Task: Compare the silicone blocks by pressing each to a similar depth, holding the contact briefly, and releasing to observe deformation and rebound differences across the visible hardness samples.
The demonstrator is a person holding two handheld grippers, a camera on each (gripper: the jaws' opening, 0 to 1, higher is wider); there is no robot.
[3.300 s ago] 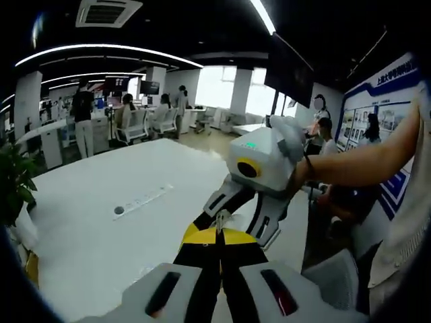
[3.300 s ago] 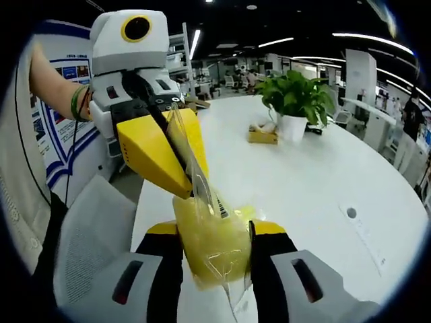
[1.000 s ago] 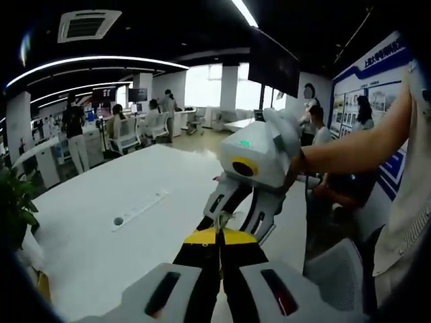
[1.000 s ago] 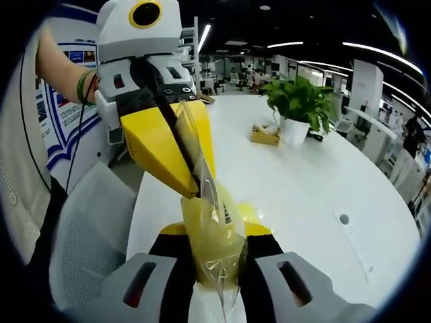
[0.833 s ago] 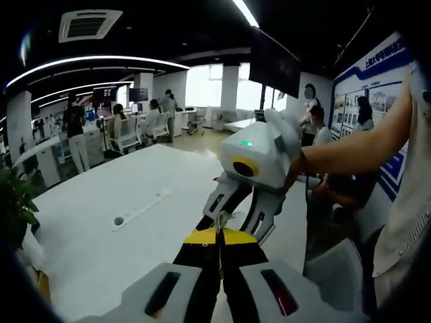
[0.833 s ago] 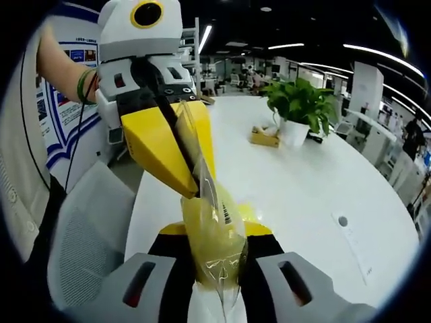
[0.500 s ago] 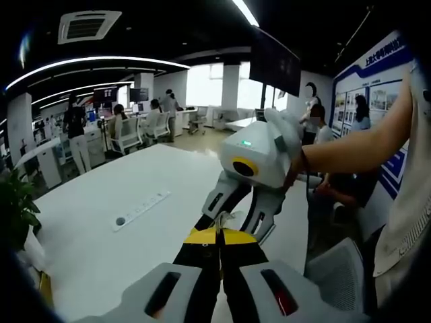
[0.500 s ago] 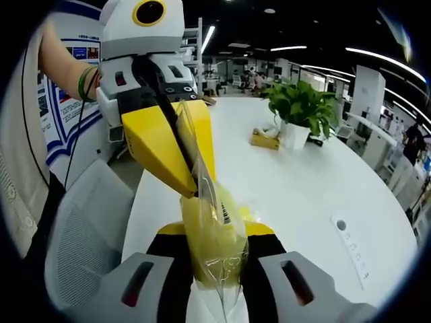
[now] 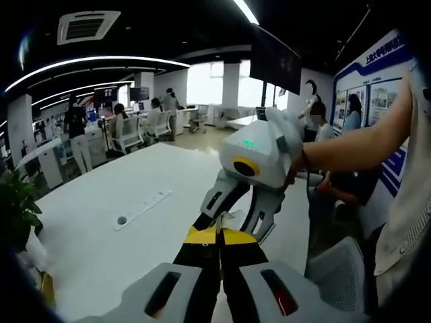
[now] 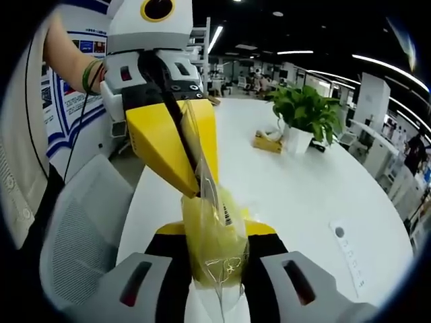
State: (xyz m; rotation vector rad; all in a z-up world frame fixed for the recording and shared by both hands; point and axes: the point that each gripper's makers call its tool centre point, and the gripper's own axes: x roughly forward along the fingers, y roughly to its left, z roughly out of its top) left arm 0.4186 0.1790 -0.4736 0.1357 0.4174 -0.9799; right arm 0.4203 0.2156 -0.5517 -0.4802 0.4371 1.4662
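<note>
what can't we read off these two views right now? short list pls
- Yellow block in clear bag, right gripper view: wrap glare hides its surface; any dent can't be told.
- Barcode label, right gripper view: too small to read.
- Bag edge inside left gripper: its yellow jaws cover it.
- Right gripper, left gripper view: its grip is hidden behind the near jaws.
- Wall posters, left gripper view: text too small.

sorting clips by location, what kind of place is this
Most likely an open-plan office or lab: a long white table with a potted plant, office chairs and people at desks behind, ceiling strip lights.
</note>
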